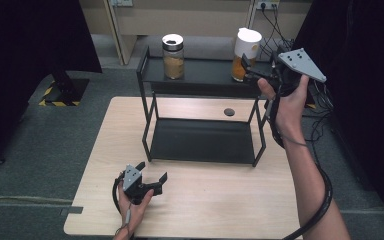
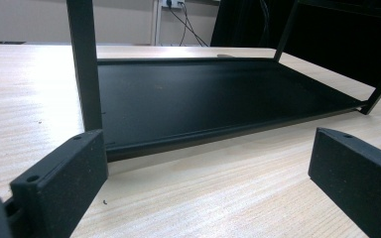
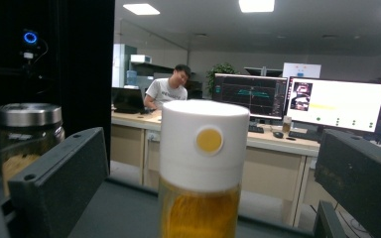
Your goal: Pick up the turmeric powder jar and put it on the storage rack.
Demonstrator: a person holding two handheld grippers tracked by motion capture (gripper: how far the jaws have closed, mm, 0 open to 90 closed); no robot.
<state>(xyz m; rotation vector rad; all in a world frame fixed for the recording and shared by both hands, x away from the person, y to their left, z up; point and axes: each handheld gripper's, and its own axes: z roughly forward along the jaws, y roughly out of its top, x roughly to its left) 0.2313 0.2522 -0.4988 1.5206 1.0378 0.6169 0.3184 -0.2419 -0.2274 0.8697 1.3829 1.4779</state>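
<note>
A black two-tier metal rack [image 1: 147, 75] stands on the wooden table [image 1: 195, 200]. On its top shelf are a metal-lidded glass jar [image 1: 173, 56] of tan grains at the left and a white-capped bottle [image 1: 245, 54] of amber contents at the right. My right gripper [image 1: 246, 69] is open at the top shelf, its jaws on either side of the white-capped bottle [image 3: 203, 168], apart from it; the glass jar [image 3: 27, 136] sits beyond at the left. My left gripper [image 1: 152, 172] rests open on the table, facing the rack's lower shelf [image 2: 213, 94].
A small dark round disc [image 1: 229, 112] lies on the table behind the rack. Cables trail from both grippers. In the right gripper view, desks with monitors [image 3: 335, 104] and a seated person [image 3: 171, 89] lie in the room beyond.
</note>
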